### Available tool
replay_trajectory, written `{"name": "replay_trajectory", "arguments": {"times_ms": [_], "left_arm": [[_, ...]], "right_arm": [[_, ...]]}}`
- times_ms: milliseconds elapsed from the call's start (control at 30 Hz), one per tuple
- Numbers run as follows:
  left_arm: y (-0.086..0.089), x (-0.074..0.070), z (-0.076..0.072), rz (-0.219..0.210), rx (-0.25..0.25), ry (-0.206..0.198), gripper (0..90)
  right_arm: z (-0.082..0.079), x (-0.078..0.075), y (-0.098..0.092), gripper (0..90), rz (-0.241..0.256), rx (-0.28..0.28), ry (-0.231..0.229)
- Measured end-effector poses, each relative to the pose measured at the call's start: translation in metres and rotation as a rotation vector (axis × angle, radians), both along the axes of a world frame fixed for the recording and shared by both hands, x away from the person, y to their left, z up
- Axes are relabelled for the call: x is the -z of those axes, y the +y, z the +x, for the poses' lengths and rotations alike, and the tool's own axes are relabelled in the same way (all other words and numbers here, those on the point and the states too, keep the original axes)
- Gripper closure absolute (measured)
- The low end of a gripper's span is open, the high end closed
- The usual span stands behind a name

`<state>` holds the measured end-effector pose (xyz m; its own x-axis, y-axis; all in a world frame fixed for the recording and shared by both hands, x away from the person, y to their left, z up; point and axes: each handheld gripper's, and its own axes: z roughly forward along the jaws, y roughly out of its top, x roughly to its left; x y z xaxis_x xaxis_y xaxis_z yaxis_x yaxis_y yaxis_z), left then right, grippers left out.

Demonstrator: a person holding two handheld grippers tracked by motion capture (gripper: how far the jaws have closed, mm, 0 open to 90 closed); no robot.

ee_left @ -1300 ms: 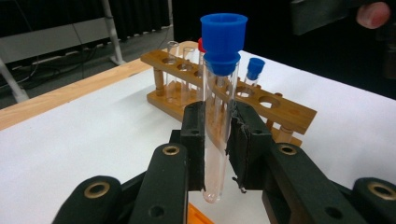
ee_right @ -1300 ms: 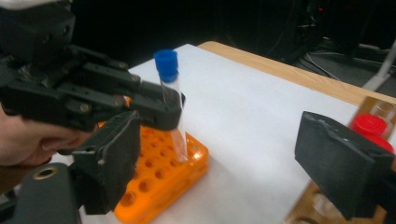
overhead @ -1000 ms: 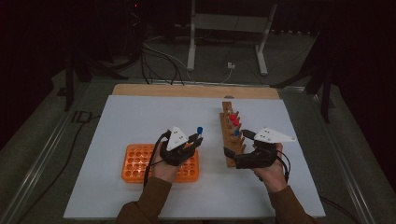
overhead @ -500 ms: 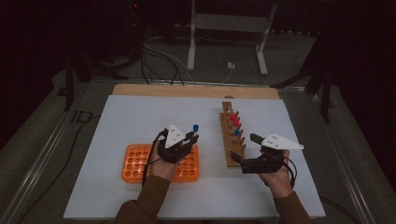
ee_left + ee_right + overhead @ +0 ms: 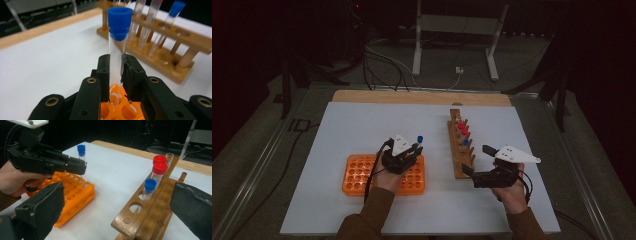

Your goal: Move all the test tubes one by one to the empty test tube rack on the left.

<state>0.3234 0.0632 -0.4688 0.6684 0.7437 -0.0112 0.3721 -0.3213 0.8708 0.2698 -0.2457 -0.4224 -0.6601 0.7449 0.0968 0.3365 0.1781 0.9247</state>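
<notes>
The left tool pinches a blue-capped tube upright, its foot just entering a hole of the orange rack directly below the jaws. If the foot catches the hole's edge, pushing down could tilt the tube or slide it through the grip. The right tool, jaws spread and empty, hangs at the near end of the wooden rack, which it could knock.
</notes>
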Motion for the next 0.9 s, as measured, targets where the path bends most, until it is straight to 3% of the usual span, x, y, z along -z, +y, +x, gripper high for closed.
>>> {"name": "replay_trajectory", "arguments": {"times_ms": [167,433,533,767,900], "left_arm": [[-0.0011,0.0035,0.0007,0.051,0.000,0.054,77.5],[-0.0049,0.0063,0.0016,0.106,-0.003,0.095,78.0],[-0.0084,0.0084,0.0019,0.147,0.000,0.105,78.1],[-0.0078,0.0082,0.0023,0.147,-0.004,0.118,77.9],[-0.0038,0.0076,0.0007,0.123,-0.015,0.114,73.3]], "right_arm": [[-0.0004,0.0014,0.0006,0.0,-0.005,-0.001,0.005],[0.0003,0.0049,0.0047,0.0,-0.017,-0.013,0.013],[0.0008,0.0055,0.0051,0.0,-0.019,-0.015,0.012],[0.0013,0.0049,0.0047,0.0,-0.018,-0.011,0.010],[0.0024,0.0046,0.0037,0.0,-0.017,-0.006,0.012]]}}
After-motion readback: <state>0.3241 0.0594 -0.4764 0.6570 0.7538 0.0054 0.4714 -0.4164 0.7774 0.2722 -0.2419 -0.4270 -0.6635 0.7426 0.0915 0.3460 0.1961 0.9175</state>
